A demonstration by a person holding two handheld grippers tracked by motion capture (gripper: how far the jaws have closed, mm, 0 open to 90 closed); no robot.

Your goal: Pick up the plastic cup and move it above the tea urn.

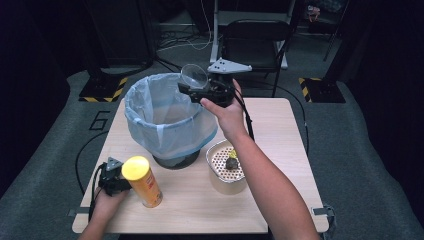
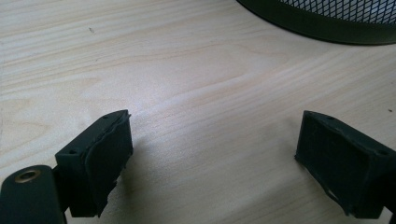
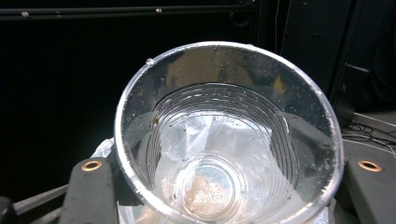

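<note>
Right gripper (image 1: 194, 89) is clamped on a clear plastic cup (image 1: 194, 75), jaws either side of its wall, holding it tipped on its side over the far rim of the bin (image 1: 170, 122), which has a pale blue liner. Cup looks empty apart from droplets and a few specks inside (image 3: 224, 140). Judging by the look: thin-walled, v. light, ribbed lower down, wet so prob. slippery; it'll flex or crack if squeezed hard. Best hold is mid-wall across the ribs w/ light pressure, not at the rim.

Left gripper (image 1: 114, 179) sits low on the counter (image 1: 280, 120) w/ jaws apart and nothing between them, just beside a yellow-lidded chip can (image 1: 142, 181) but apart from it.

Counter is pale wood laminate, smooth, so light things may slide. A metal strainer bowl (image 1: 226, 172) w/ a dark lump and yellow scrap in it stands near the bin. Room beyond is dark: grey carpet, black chair (image 1: 255, 37), hazard-striped stand bases, loose cables.
</note>
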